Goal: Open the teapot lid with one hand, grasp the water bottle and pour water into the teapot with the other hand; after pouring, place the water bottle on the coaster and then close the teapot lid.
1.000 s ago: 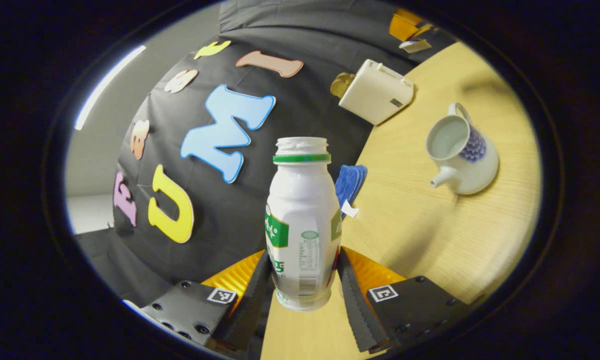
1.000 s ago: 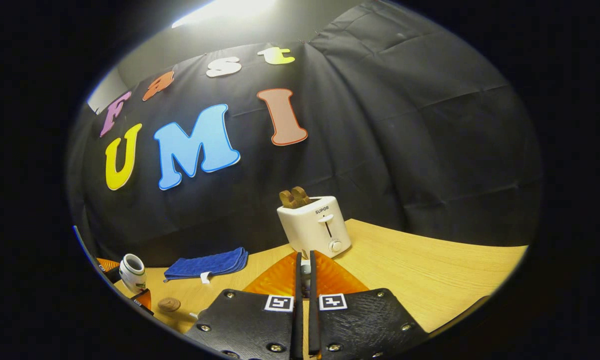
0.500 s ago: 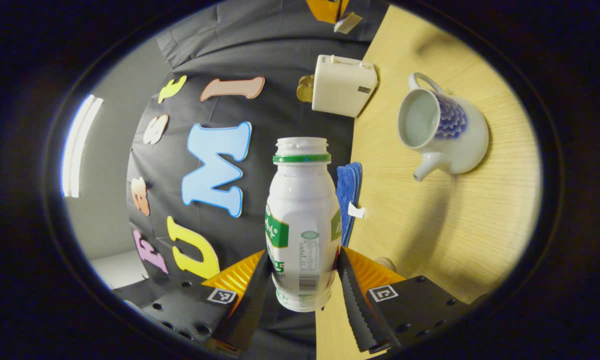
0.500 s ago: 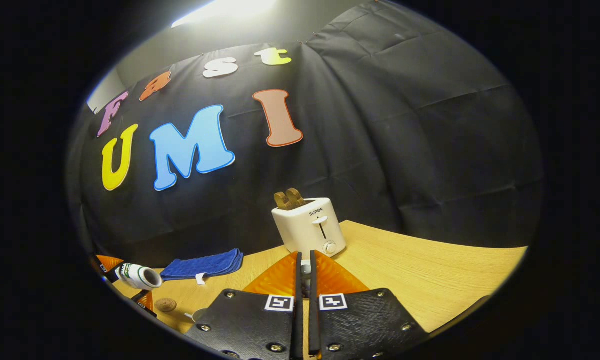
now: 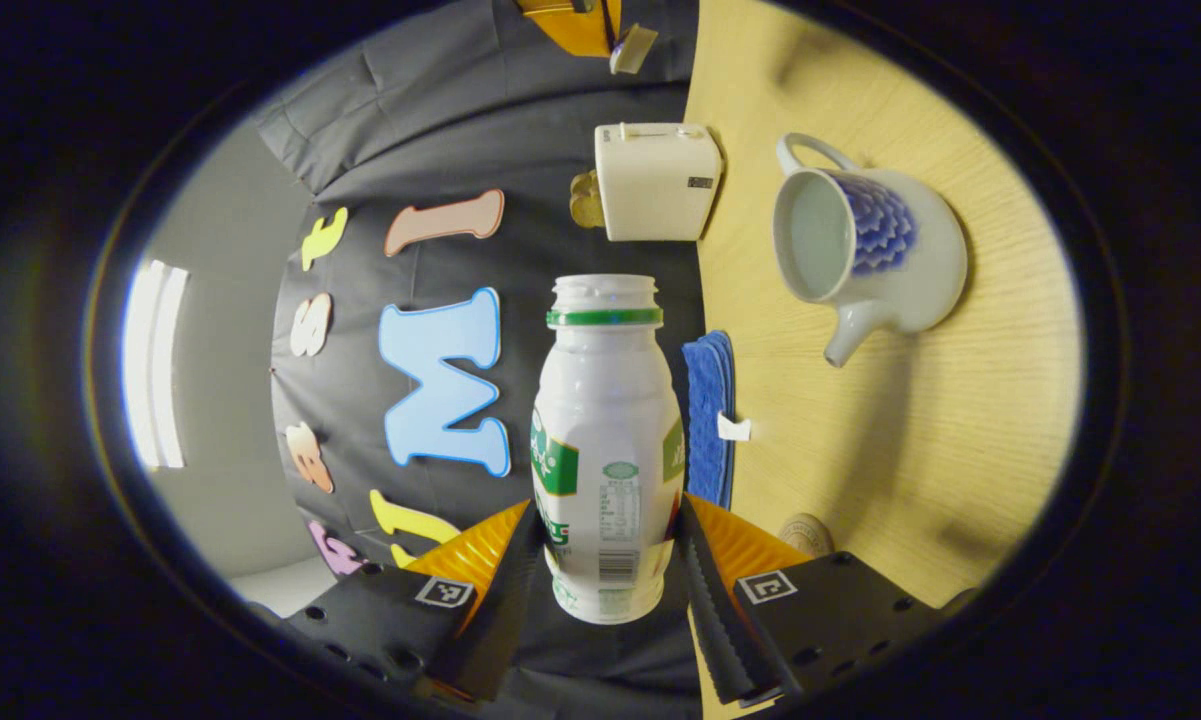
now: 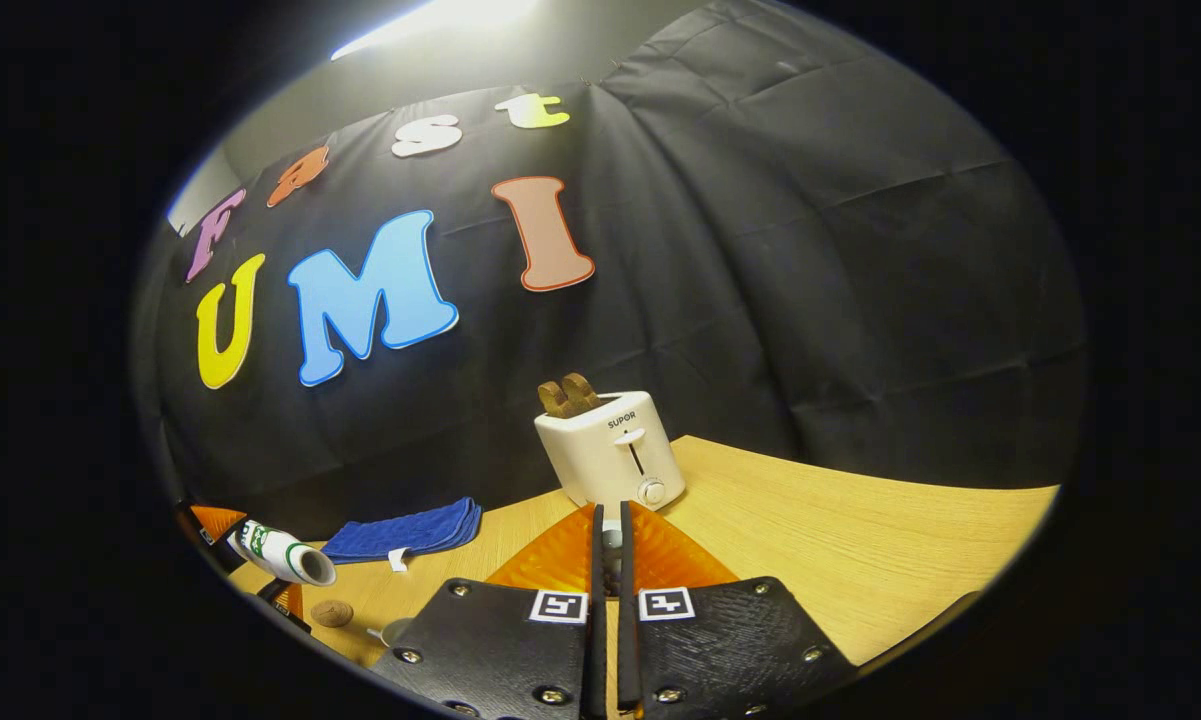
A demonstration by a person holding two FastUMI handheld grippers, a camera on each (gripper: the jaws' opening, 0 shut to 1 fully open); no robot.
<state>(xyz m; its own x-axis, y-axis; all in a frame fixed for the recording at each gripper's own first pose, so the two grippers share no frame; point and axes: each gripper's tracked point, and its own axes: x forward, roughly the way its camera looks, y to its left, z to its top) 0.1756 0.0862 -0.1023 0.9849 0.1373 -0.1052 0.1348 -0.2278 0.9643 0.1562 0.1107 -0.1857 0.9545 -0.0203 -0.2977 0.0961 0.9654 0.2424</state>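
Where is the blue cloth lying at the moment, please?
In the right gripper view the blue cloth lies on the table by the booth wall, left of the toaster, just beyond the tipped water bottle.

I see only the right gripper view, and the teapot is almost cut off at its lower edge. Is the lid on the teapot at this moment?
Observer: No. The left gripper view shows the teapot with its mouth open and no lid on it.
Operator: Does the bottle have a cap on?
Observer: No cap. The left hand-held gripper is shut on the lower part of the water bottle. The bottle's open mouth is apart from the teapot.
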